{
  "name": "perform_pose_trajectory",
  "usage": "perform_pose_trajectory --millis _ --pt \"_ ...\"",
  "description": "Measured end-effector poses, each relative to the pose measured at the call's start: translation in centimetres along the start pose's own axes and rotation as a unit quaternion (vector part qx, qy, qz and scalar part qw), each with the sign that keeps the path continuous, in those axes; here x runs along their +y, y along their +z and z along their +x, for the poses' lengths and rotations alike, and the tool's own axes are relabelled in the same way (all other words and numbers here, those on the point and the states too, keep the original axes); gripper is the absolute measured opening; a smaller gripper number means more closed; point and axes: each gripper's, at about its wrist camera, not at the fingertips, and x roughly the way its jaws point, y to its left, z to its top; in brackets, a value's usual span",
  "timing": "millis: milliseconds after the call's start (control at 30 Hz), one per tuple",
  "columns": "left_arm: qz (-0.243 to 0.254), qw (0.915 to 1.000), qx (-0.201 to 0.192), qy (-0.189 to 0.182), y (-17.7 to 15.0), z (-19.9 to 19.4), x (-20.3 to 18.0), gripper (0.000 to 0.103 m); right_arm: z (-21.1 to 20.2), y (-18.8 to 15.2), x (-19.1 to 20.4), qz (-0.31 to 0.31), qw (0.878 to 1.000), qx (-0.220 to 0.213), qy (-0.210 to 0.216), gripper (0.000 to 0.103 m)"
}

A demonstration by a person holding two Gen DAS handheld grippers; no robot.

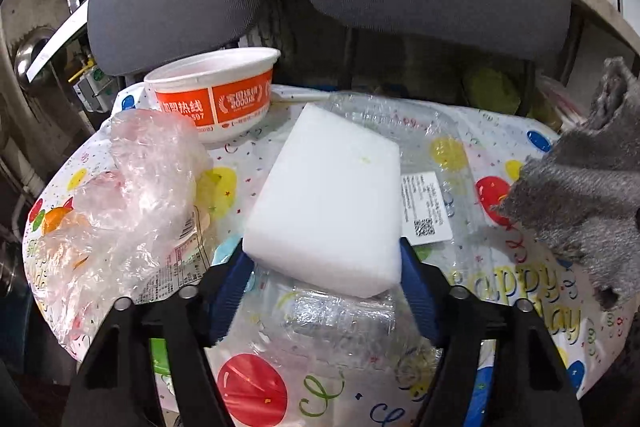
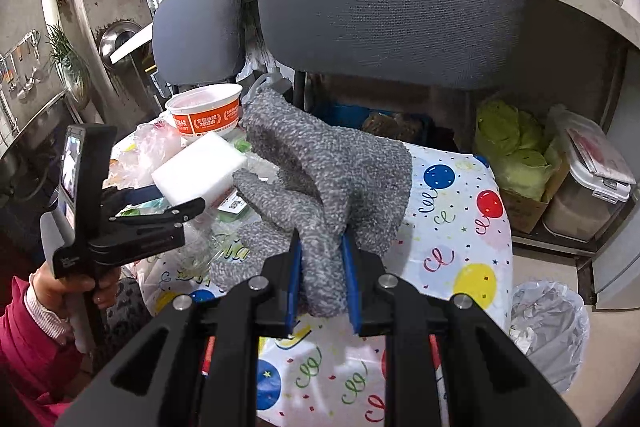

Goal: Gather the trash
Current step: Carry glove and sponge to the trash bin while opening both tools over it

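My left gripper (image 1: 322,259) is clamped on the near end of a white foam block (image 1: 328,199), its blue pads pressing the two short sides, with the block lifted clear above a crushed clear plastic clamshell (image 1: 424,163) on the balloon-print tablecloth (image 2: 460,227). The block looks very light and slightly springy, so I judge it needs only a modest squeeze; held at one end it may pivot, and a grip nearer the middle would be steadier. My right gripper (image 2: 322,279) is closed on a grey knitted glove (image 2: 320,171), pinching it by a bunched fold low down, and the rest flops forward over the table. It is soft and limp with no shape of its own, so I expect it to swing and drag on neighbouring items, though the rough knit should not slip from the pads. Still on the table are a crumpled clear plastic bag (image 1: 132,179), which will be slick and collapse under any grip, and an orange-and-white paper bowl (image 1: 216,95), light and easily crushed, best taken at the rim. A lined waste bin (image 2: 548,331) stands on the floor just beside the table on the right, near my right gripper.
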Motion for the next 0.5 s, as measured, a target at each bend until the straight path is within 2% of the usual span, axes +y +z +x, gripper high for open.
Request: perform_pose_trajectory --millis 233,367,500 --pt "-0.005 0.9983 -0.055 -0.021 0.5 -4.6 0.0 0.063 -1.0 -0.1 0.2 0.005 1.0 -0.015 -0.005 0.019" --pt "-0.002 0.9962 -0.079 -0.037 0.7 -7.5 -0.9 0.062 -3.0 -0.6 0.0 0.015 0.999 -0.032 -0.018 0.019" --pt "0.012 0.9929 -0.097 -0.068 0.9 -10.2 -3.0 0.062 -5.8 -1.3 -1.1 0.029 0.997 -0.052 -0.041 0.019"
